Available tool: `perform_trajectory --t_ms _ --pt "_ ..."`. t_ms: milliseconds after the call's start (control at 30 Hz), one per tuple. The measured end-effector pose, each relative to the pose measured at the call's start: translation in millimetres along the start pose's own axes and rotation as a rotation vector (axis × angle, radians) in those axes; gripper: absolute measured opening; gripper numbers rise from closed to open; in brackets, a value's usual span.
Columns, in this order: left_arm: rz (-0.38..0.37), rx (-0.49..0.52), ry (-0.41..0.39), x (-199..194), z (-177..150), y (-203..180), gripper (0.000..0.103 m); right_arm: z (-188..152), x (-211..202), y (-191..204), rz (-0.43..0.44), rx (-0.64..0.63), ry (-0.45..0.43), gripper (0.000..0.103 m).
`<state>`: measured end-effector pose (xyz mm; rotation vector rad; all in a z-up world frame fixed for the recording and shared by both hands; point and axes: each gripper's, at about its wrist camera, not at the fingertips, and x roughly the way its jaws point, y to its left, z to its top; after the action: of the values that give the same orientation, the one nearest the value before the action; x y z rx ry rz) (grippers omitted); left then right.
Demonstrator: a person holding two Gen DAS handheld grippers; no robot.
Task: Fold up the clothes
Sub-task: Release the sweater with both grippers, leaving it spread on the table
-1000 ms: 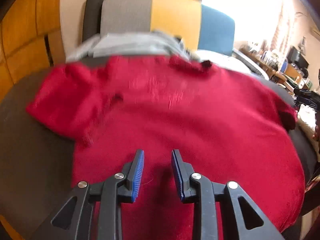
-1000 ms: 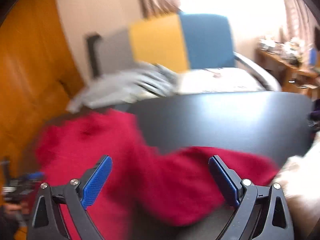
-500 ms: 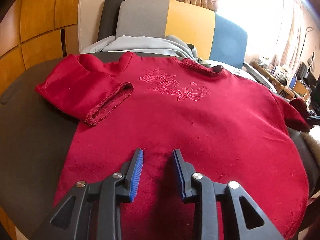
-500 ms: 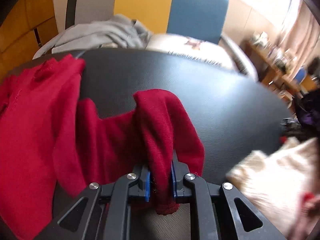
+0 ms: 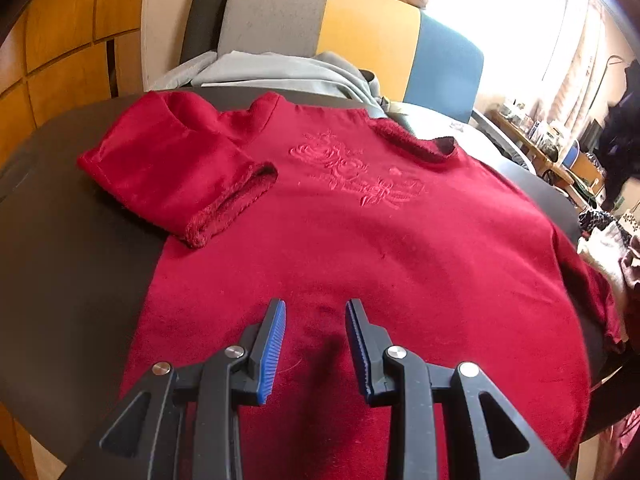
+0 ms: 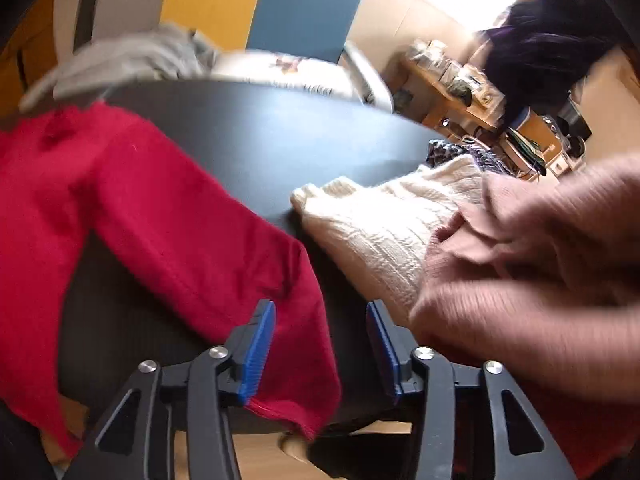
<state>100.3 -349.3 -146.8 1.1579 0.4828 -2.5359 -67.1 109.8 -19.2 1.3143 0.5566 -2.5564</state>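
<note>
L tongs [image 5: 315, 322]: narrow gap, empty, over lower hem of red embroidered knit sweater [image 5: 360, 240] | R tongs [image 6: 320, 332]: wide apart, gripping nothing, red sleeve [image 6: 224, 240] draped betw. pads over edge | sweater: flat, front up, on dark round bench [image 5: 60, 240] | cream cable-knit garment [image 6: 376, 220] beside sleeve

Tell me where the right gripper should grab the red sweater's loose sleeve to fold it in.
Probably the cuff end of the sleeve, which hangs over the near edge of the table. It lies between the open fingers of the right gripper, so closing in from the near side should catch it.
</note>
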Motion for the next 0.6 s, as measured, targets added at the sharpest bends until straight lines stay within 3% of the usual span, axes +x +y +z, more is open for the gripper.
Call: perform_trajectory --t_ms 67,233,367,500,600 --pt "-0.006 0.020 -0.002 0 4 -9 0.031 -1 0 12 0.088 0.009 -0.026 0.069" --pt "-0.020 0.070 -0.008 2 15 -32 0.031 18 10 66 0.415 0.030 -0.086 0.069" --pt "-0.029 0.107 -0.020 4 26 -48 0.031 47 39 124 0.677 0.107 -0.087 0.069" --pt "-0.011 0.120 -0.030 17 49 -52 0.032 88 66 179 0.777 0.123 -0.090 0.069" --pt "0.014 0.085 0.005 40 58 -44 0.032 110 102 220 0.800 0.132 -0.033 0.069"
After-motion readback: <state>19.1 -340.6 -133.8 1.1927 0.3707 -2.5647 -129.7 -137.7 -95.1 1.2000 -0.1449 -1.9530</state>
